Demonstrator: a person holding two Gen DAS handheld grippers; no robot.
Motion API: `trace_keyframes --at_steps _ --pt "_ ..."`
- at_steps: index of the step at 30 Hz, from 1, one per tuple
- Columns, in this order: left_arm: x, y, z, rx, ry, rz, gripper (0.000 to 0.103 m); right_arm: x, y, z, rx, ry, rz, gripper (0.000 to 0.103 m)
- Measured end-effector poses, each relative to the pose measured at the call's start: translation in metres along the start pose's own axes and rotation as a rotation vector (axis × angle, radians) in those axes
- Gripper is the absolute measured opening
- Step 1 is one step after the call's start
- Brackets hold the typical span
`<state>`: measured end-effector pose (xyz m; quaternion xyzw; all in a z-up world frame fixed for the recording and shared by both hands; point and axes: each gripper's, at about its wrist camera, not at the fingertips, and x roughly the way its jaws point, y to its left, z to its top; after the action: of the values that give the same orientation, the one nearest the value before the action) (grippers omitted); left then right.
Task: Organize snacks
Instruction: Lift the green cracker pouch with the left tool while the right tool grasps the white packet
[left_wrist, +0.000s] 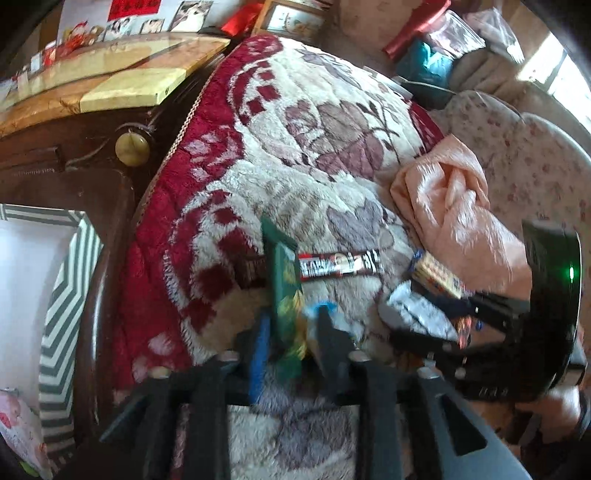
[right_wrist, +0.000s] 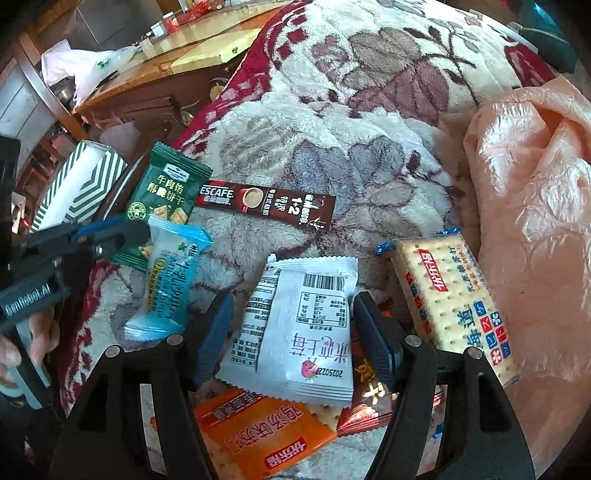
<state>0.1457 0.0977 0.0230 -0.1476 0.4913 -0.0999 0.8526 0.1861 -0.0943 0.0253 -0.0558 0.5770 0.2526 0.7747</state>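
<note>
The left gripper (left_wrist: 286, 332) points down at a fleecy flowered blanket (left_wrist: 295, 122). A green cracker packet (left_wrist: 282, 269) stands on edge between its fingers; the jaws are slightly parted, and whether the pads press on the packet I cannot tell. A pale blue candy wrapper (left_wrist: 321, 308) shows just at 3 o'clock of that packet. Beyond it, at 1 o'clock, a brown coffee stick (left_wrist: 340, 264) lies flat on the blanket.

The right gripper (right_wrist: 295, 332) hangs over a white snack packet (right_wrist: 299, 325) with its jaws spread; the packet lies between the fingers, which stand clear of its edges. An orange cracker packet (right_wrist: 258, 432) lies partly under the white one at 6 o'clock, and a red packet (right_wrist: 365, 391) peeks out at 4 o'clock. A soda cracker pack (right_wrist: 454, 302) lies at 3 o'clock, beside a crumpled pink bag (right_wrist: 535, 221). At 10 o'clock, a green-and-white striped box (right_wrist: 81, 184) sits off the blanket's edge.
</note>
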Motion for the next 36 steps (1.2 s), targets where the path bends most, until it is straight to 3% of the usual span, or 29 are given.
trace_keyframes --at_steps 1,2,5,9,15,20,25,27,28,30,36 --pt "0.003 0.002 0.003 -0.026 0.007 -0.012 0.060 0.000 0.000 0.000 -0.003 0.001 -0.005 0.068" --pt "0.006 0.004 0.006 -0.050 0.008 -0.023 0.066 0.001 0.001 0.001 -0.006 0.003 -0.008 0.068" --pt "0.014 0.007 0.013 -0.075 0.015 -0.026 0.065 0.003 0.002 0.001 -0.010 0.003 0.003 0.068" --pt "0.029 0.004 0.016 -0.051 0.088 -0.005 0.064 0.004 0.003 0.000 -0.019 -0.003 0.016 0.068" --pt "0.040 -0.005 0.022 -0.002 0.121 0.131 0.066 0.004 0.003 -0.001 -0.029 0.002 -0.002 0.068" --pt "0.053 -0.025 0.014 0.110 0.166 0.276 0.066 0.003 0.004 -0.005 -0.033 -0.005 0.000 0.068" --pt "0.051 -0.015 0.014 0.049 0.156 0.272 0.066 0.002 0.001 -0.004 -0.025 -0.018 0.009 0.068" --pt "0.050 -0.017 0.014 0.060 0.156 0.279 0.061 0.002 0.002 -0.004 -0.034 -0.022 0.009 0.063" --pt "0.049 -0.018 0.013 0.070 0.150 0.288 0.051 0.003 0.002 -0.004 -0.041 -0.020 0.010 0.055" --pt "0.045 -0.017 0.012 0.071 0.135 0.287 0.047 0.005 0.004 -0.005 -0.069 -0.019 0.001 0.052" --pt "0.018 0.005 0.015 -0.024 0.064 0.266 0.046 -0.011 0.011 -0.006 -0.113 -0.064 -0.017 0.050"
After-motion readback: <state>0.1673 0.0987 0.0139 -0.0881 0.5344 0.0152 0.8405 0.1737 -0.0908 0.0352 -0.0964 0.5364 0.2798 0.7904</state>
